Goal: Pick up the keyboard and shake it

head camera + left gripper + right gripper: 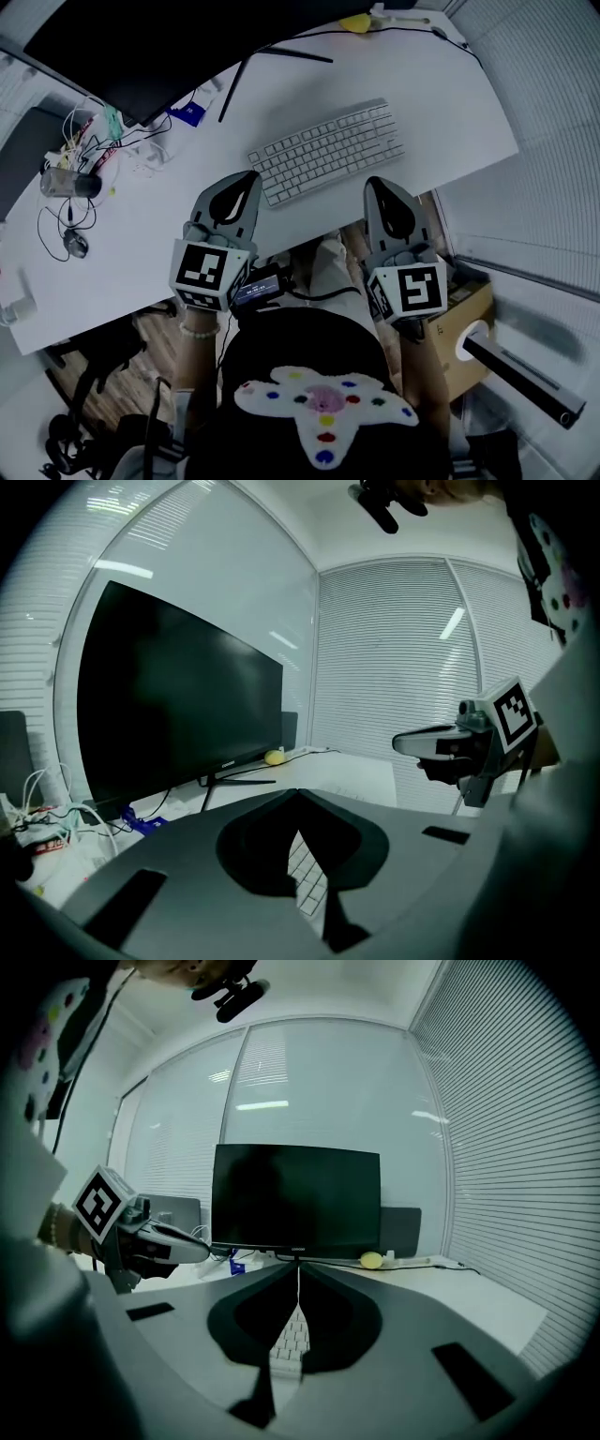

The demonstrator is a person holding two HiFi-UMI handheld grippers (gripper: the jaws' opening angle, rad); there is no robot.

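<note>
Now the keyboard [326, 150] lies mid-frame on the desk [141, 234], long axis rising rightward, with my left fingers [236, 199] by its lower-left end and right fingers [389, 211] below its right, both pairs pressed together, empty.

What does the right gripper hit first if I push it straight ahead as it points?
Probably the keyboard: its right end lies just ahead of and slightly below the right gripper, whose jaws are shut. Height is hard to judge; if it clears the keys, the monitor comes next.
</note>
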